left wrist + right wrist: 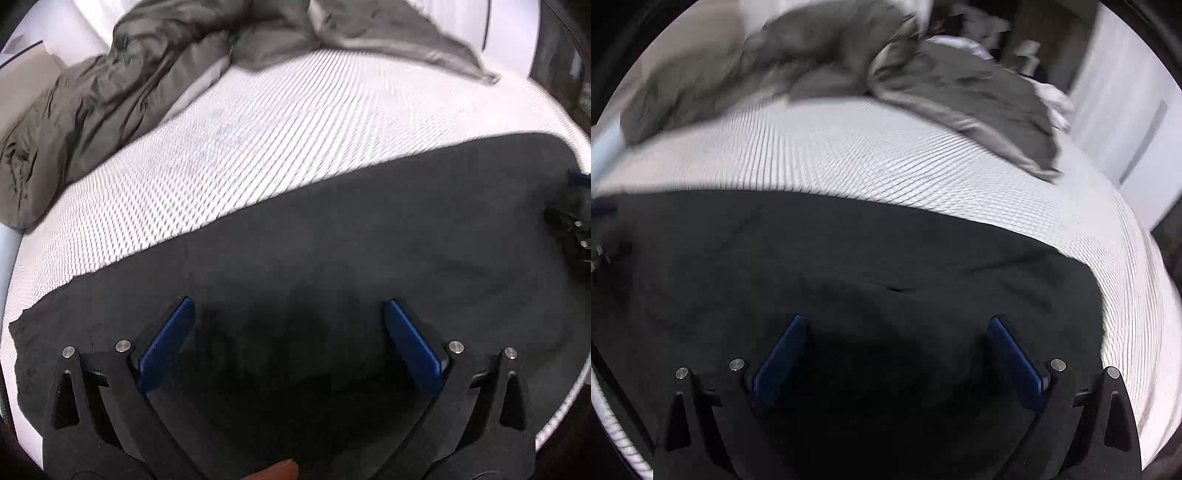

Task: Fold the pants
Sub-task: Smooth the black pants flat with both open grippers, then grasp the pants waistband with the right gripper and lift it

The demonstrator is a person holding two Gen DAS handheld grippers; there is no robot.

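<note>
Pants [332,240] flat on bed [258,122] for folding; left claw [288,310], right claw [897,328] above, spread wide, empty; duvet [110,92] beyond.

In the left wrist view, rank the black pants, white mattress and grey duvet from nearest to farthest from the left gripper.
1. Black pants: directly under the open left gripper.
2. White mattress: bare band beyond the pants.
3. Grey duvet: bunched along the far edge, upper left.
</note>
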